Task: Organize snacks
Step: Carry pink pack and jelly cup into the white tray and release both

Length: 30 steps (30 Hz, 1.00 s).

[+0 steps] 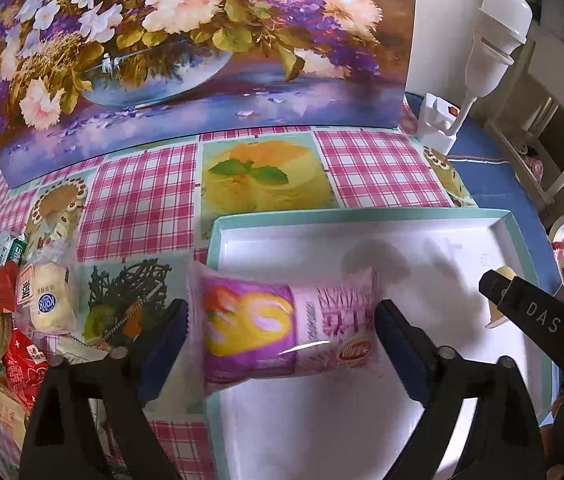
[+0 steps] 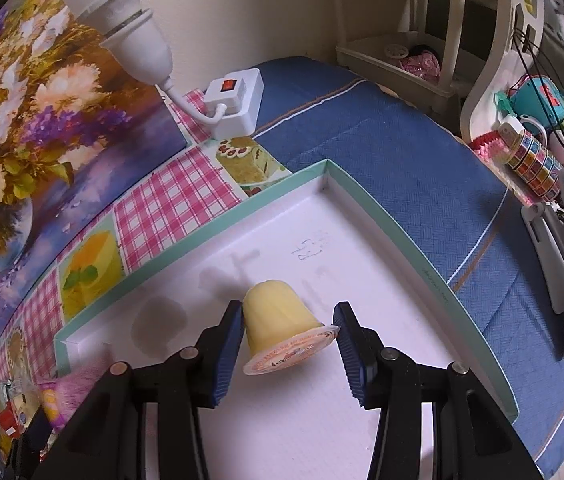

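My left gripper is shut on a purple and pink snack packet, held over the left rim of a white tray with a teal rim. My right gripper holds a yellow jelly cup tilted on its side above the tray's white floor; its left pad touches the cup and its right pad meets the lid's edge. The right gripper also shows in the left wrist view at the tray's right side. A pile of wrapped snacks lies left of the tray.
A flower painting leans at the back of the table. A white lamp with its switch base stands at the back right. A checked tablecloth covers the table. A shelf with toys stands to the right.
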Tool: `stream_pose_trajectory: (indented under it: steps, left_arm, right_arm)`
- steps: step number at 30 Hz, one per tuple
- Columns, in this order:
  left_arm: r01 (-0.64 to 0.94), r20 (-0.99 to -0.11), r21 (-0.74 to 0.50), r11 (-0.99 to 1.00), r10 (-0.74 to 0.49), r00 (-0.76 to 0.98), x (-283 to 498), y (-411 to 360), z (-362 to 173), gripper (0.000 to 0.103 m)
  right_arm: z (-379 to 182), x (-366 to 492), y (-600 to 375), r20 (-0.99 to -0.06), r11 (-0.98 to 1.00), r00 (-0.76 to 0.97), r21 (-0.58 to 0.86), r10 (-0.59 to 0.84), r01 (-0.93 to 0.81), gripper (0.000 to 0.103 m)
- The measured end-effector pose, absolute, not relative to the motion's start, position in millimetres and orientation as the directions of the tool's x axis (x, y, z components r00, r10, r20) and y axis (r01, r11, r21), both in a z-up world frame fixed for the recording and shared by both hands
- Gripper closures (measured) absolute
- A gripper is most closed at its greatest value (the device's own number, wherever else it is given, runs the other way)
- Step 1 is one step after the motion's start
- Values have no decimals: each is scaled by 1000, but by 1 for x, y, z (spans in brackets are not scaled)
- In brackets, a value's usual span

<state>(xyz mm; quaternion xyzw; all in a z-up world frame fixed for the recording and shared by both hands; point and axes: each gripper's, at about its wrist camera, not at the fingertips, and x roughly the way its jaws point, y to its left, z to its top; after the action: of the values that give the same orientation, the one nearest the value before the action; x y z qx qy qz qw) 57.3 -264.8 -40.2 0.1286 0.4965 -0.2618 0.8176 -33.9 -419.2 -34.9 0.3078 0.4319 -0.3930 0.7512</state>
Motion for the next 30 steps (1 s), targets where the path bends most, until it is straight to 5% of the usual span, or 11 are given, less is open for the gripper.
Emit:
stream_pose_trajectory:
  steps: [17,30]
  left_arm:
    - [474,-861,-23,880,-258,437,67,-249,-28,8]
    - [364,-849,-47,930,-229,476,81,-226,-21,8]
  right_arm:
    - [-38,-33,-421,-894,500,318,129,-314,856,53]
    - [-33,-29,-416,-876,544,362,143,-320,827,1]
